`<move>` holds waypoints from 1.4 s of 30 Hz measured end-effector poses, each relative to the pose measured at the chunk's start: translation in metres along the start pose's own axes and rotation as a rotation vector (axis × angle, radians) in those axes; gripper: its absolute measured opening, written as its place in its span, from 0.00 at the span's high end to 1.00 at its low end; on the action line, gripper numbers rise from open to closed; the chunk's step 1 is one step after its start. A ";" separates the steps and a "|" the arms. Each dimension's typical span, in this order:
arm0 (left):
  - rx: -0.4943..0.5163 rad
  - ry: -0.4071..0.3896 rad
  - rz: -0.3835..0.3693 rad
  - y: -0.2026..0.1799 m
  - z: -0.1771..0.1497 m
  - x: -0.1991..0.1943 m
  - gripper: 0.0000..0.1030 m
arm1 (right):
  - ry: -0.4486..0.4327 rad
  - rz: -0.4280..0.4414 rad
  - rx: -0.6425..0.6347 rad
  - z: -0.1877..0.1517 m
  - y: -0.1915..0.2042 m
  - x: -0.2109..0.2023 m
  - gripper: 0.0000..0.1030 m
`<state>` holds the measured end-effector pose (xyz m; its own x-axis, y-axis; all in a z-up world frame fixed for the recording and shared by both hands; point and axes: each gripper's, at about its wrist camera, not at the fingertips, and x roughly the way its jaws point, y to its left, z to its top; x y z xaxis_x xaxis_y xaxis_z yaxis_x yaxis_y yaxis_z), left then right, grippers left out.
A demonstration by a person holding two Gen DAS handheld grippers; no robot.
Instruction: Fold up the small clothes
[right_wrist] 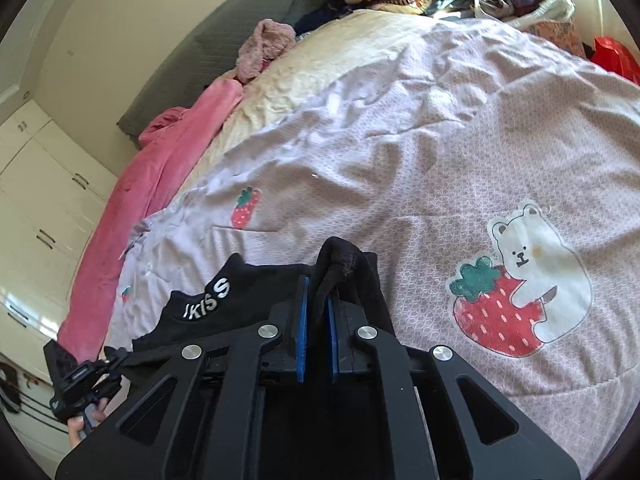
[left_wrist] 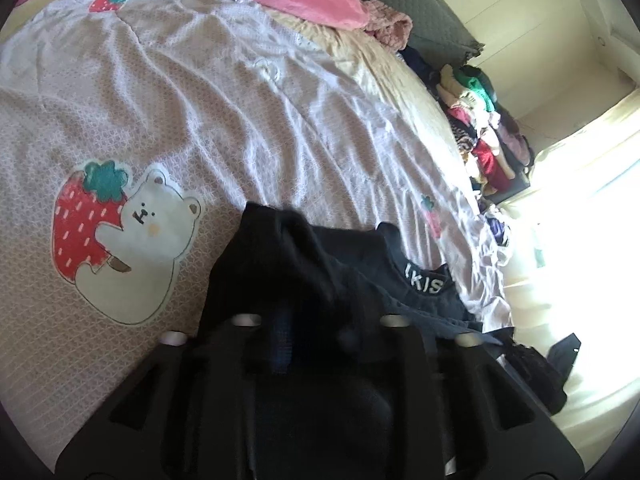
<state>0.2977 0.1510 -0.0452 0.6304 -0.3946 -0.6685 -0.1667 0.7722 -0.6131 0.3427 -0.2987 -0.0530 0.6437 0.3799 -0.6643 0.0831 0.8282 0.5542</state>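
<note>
Right gripper (right_wrist: 318,308), lower centre: jaws nearly closed, pinching black garment (right_wrist: 248,292). Left gripper (left_wrist: 288,320), lower centre: draped in same cloth; jaw state cannot tell. Bedspread (right_wrist: 400,152) beneath.

Both wrist views look closely, seemingly downward, across the same bedspread (left_wrist: 280,128)

White letters "KISS" on collar band of black garment (right_wrist: 248,300), left of right gripper's jaws; left wrist view shows only "KIS" on same band (left_wrist: 424,280), right of left jaws.
</note>
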 end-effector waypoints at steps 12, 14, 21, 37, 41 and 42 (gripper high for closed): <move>0.135 -0.097 0.136 -0.001 0.008 -0.025 0.55 | -0.137 -0.091 -0.057 0.013 0.006 -0.017 0.50; 0.142 -0.069 0.160 0.004 0.007 -0.017 0.55 | -0.146 -0.094 -0.074 0.015 0.004 -0.025 0.50; 0.198 -0.002 0.209 0.011 -0.001 0.002 0.55 | -0.099 -0.158 -0.315 0.000 0.024 -0.031 0.46; 0.365 -0.067 0.275 -0.009 -0.011 0.008 0.96 | 0.046 -0.118 -0.548 -0.025 0.076 0.007 0.44; 0.358 -0.135 0.255 -0.010 -0.008 -0.004 0.97 | 0.027 -0.185 -0.537 -0.024 0.079 0.015 0.44; 0.353 -0.145 0.254 -0.010 -0.007 -0.006 0.97 | 0.019 -0.217 -0.527 -0.022 0.076 0.018 0.44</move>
<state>0.2902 0.1425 -0.0382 0.7066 -0.1170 -0.6978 -0.0766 0.9678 -0.2398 0.3438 -0.2195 -0.0336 0.6403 0.1817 -0.7463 -0.1821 0.9798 0.0824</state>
